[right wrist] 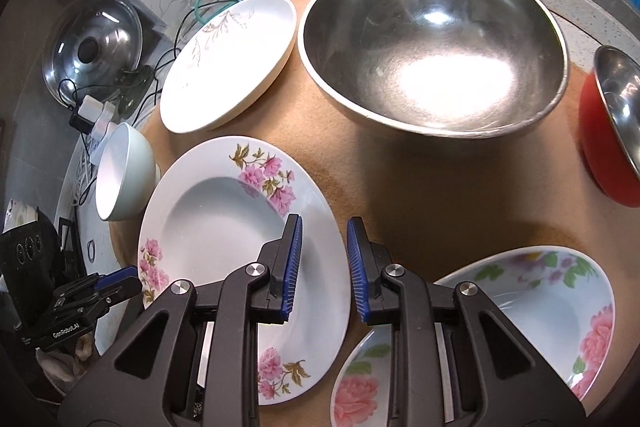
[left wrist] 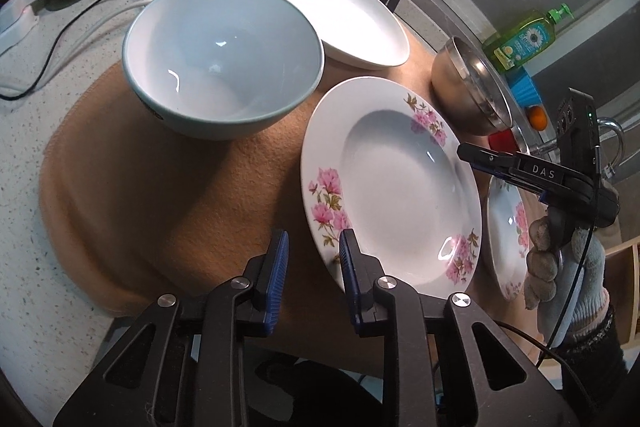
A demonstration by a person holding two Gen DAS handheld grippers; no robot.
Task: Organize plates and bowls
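Pink-flowered plate [left wrist: 394, 187] on tan cloth [left wrist: 160, 195]; left gripper [left wrist: 314, 251] and right gripper [right wrist: 324, 255] part-open, empty.

I find the left tool [left wrist: 314, 245] pitched steeply down, its blue pads parted by a narrow gap with nothing clamped between them. The right tool [right wrist: 324, 233] points down likewise, its jaws also narrowly apart and unloaded. A gloved hand [left wrist: 560, 267] grips the right tool's handle.

Speckled countertop [left wrist: 24, 227] under tan cloth [left wrist: 160, 207], cables [left wrist: 80, 27] alongside.
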